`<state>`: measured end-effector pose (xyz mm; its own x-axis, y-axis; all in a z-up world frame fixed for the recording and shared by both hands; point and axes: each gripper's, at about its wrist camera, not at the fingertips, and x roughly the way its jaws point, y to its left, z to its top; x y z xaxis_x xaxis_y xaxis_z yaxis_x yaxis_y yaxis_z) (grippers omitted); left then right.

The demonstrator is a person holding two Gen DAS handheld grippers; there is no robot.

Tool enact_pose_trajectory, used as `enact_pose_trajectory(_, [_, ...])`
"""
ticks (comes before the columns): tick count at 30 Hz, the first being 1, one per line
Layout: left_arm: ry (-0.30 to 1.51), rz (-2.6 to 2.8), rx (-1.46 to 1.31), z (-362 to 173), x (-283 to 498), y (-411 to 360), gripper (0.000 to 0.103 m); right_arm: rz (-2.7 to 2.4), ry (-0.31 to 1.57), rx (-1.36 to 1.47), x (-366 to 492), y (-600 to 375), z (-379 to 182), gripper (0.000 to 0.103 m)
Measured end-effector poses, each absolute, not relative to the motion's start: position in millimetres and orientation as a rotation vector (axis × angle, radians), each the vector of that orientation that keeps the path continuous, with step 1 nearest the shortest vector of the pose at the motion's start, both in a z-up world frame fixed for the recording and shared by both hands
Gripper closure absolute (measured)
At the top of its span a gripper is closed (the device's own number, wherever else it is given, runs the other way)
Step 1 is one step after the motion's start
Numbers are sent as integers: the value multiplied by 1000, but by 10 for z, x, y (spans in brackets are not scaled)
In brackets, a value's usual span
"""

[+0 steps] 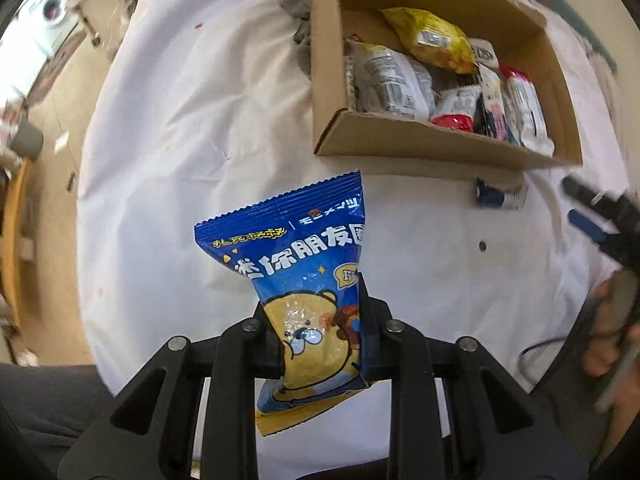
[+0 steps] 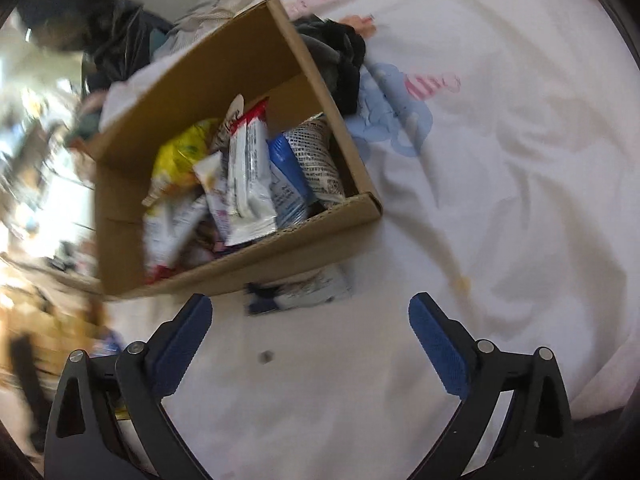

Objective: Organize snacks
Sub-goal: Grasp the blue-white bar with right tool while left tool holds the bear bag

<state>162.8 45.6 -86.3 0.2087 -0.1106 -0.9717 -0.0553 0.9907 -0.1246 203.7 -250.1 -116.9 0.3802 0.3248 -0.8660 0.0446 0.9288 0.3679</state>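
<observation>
Blue snack bag pinched upright inside the left claw

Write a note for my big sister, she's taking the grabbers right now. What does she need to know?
Left gripper: shut on the blue bear snack bag, held above the white sheet.
Right gripper: open, holding nothing, pointed at the small blue-and-white packet.
Cardboard box: already has many snacks inside.
Left to do: probably put the bear bag in the box, then pick up the packet lying on the sheet against the box's near wall.
</observation>
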Motion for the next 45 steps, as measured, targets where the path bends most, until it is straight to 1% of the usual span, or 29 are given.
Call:
enact_pose_trajectory(4, [1395, -48, -277, -906, 1643, 606, 82, 194, 1150, 197, 2060, -2198, -1268, 2])
enact_pose_trajectory(8, [1377, -42, -285, -828, 1623, 681, 81, 162, 1135, 180, 2113, -2081, -1377, 2])
enact_pose_trajectory(10, [1387, -59, -308, -885, 1555, 616, 81, 165, 1134, 208, 2138, -2034, -1429, 2])
enact_pose_trajectory(13, [1384, -68, -309, -842, 1502, 619, 81, 166, 1134, 109, 2168, -1884, -1514, 2])
enact_pose_trajectory(19, [1378, -71, -329, -784, 1523, 675, 81, 165, 1156, 1, 2160, -1773, -1648, 2])
enact_pose_trajectory(25, [1375, -62, -321, -835, 1518, 641, 81, 165, 1190, -35, 2065, -1856, -1731, 3])
enact_pose_trajectory(26, [1377, -56, -321, -839, 1511, 654, 81, 167, 1190, -33, 2030, -1879, -1718, 8])
enact_pose_trajectory(27, [1378, -51, -322, -854, 1514, 648, 81, 171, 1188, -32, 1970, -1874, -1722, 17])
enact_pose_trajectory(29, [1381, -43, -329, -864, 1510, 655, 81, 187, 1182, -34, 1917, -1902, -1682, 28])
enact_pose_trajectory(31, [1378, -40, -332, -859, 1511, 653, 81, 205, 1182, -39, 1875, -1909, -1649, 34])
enact_pose_trajectory(33, [1369, -37, -325, -843, 1509, 640, 81, 221, 1184, -48, 1811, -1917, -1621, 48])
enact_pose_trajectory(34, [1366, -36, -322, -835, 1507, 636, 81, 227, 1187, -54, 1761, -1932, -1606, 51])
enact_pose_trajectory(36, [1361, -31, -317, -830, 1498, 633, 81, 238, 1193, -44, 1703, -1950, -1587, 61])
enact_pose_trajectory(41, [1361, -15, -325, -847, 1478, 646, 81, 261, 1202, 8, 1603, -1999, -1459, 78])
enact_pose_trajectory(45, [1355, -11, -316, -846, 1474, 620, 81, 282, 1208, 48, 1534, -1976, -1251, 83])
